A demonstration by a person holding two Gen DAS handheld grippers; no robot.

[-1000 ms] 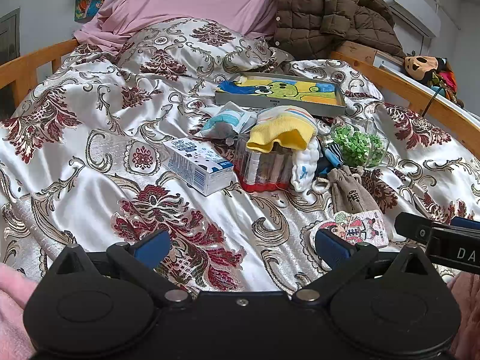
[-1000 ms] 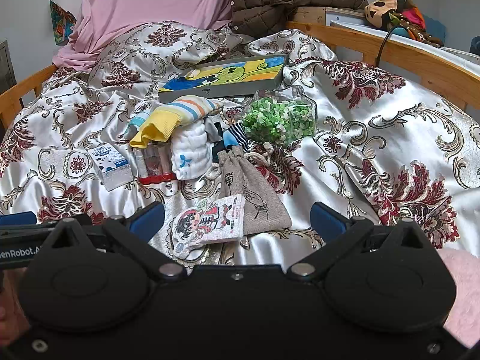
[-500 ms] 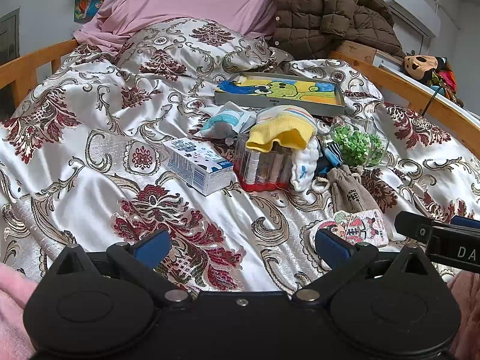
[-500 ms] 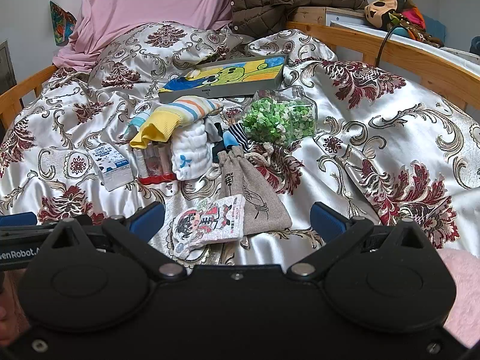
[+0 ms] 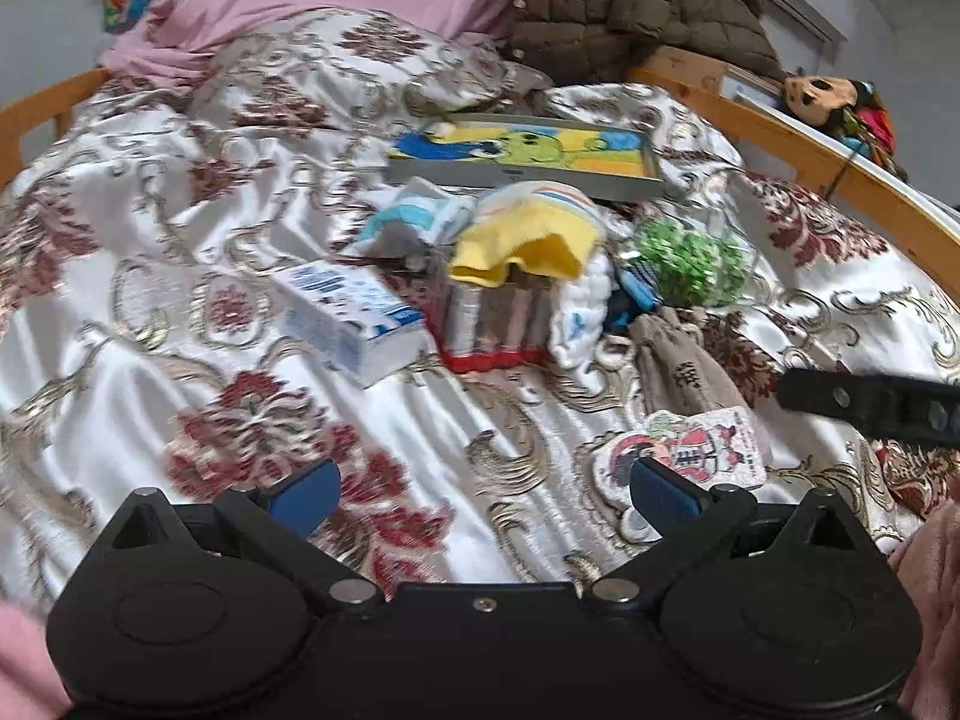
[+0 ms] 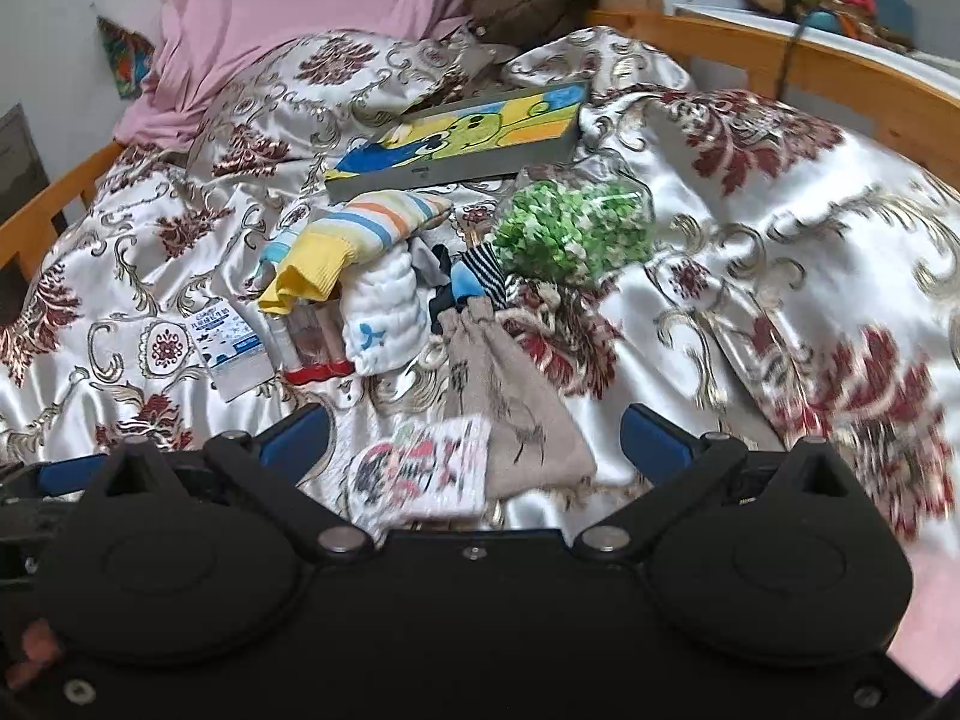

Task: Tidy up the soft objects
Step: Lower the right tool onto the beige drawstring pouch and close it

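Both my left gripper [image 5: 483, 489] and right gripper [image 6: 474, 435] spread wide, empty over the bed [image 5: 150, 372]. Nearest is the cartoon-print pouch [image 6: 420, 468]; I'd drop low and pinch it mid-fabric, clear of the drawstring bag [image 6: 510, 402].

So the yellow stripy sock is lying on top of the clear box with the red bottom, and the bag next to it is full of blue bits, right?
Nearly. The yellow stripy sock does lie on the clear box with the red bottom, but the bag holds green bits, not blue. The right wrist view shows it best.
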